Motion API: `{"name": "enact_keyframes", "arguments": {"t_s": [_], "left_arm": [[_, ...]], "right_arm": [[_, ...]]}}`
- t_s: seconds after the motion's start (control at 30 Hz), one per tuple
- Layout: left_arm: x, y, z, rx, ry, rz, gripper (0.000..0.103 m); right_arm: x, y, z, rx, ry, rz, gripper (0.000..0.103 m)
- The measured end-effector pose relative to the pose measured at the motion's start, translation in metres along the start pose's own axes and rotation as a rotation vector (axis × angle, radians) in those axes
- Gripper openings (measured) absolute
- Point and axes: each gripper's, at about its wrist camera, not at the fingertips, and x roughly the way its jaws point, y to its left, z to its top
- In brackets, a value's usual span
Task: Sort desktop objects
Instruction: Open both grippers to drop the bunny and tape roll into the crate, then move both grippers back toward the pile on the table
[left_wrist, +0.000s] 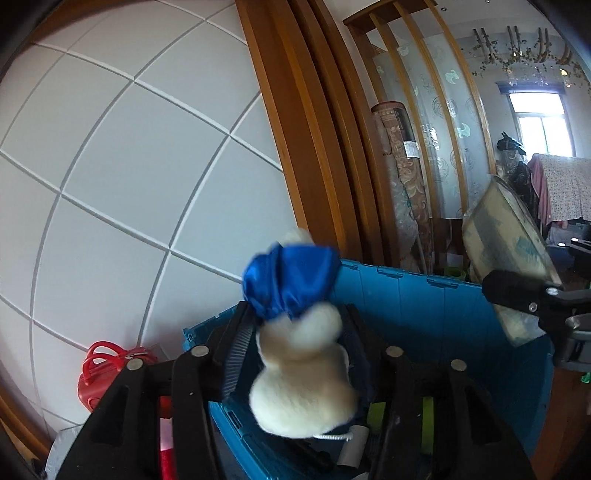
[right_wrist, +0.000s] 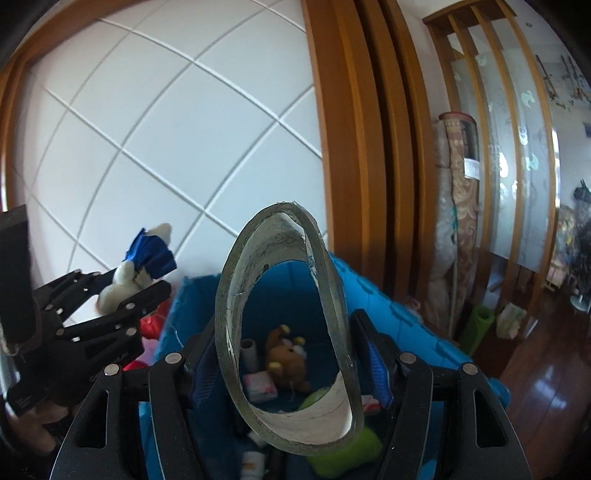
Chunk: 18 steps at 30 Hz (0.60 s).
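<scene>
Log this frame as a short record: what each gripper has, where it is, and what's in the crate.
left gripper: open around a white plush toy with blue cloth, pads seemingly clear of it
right gripper: open around a tilted grey tape roll
below both: blue plastic crate
in crate: brown plush bear, small packets
status: both items above the crate, not yet inside

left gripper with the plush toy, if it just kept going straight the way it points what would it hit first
Probably the far wall of the blue crate, which stands right behind the white plush toy between the left gripper fingers. Depth is unclear through the fisheye; aimed slightly higher, it would pass over the rim toward the white panelled wall.
</scene>
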Motion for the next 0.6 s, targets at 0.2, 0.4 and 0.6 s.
{"name": "enact_keyframes", "arguments": {"t_s": [0.2, 0.4, 0.6], "left_arm": [[0.005, -0.006, 0.011, -0.006, -0.026, 0.056, 0.099], [-0.001, 0.002, 0.006, -0.052, -0.034, 0.092, 0.099], [-0.03, 0.016, -0.008, -0.077, -0.064, 0.158, 0.099]], "right_arm": [[0.01, -0.022, 0.009, 0.044, -0.033, -0.006, 0.085], [-0.001, -0.025, 0.009, 0.04, -0.067, 0.03, 0.086], [-0.022, -0.014, 0.0, 0.034, -0.115, 0.08, 0.091]]}}
